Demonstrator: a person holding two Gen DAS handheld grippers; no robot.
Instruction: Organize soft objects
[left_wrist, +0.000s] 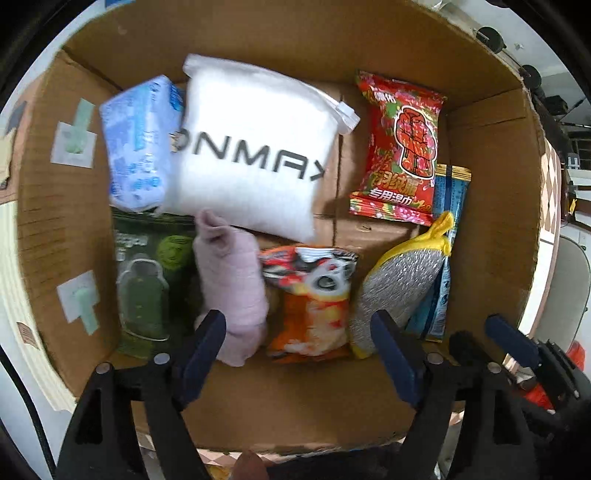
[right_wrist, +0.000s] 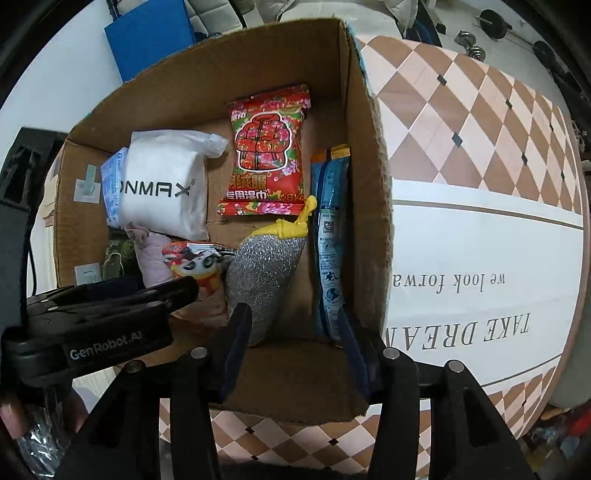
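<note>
I saw the soft items packed flat in the cardboard box (left_wrist: 491, 184): white pouch (left_wrist: 251, 147), pink sock (left_wrist: 232, 284), silver-yellow scrubber (left_wrist: 399, 284), red wipes pack (left_wrist: 400, 147).

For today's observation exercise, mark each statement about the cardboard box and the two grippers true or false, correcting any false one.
1. The white pouch lies inside the cardboard box. True.
2. The left gripper is clamped on the pink cloth. False: its fingers stand open, holding nothing.
3. The silver scrubber has a yellow trim. True.
4. The red packet lies outside the box on the table. False: it lies inside the box.
5. The right gripper is open. True.
</note>
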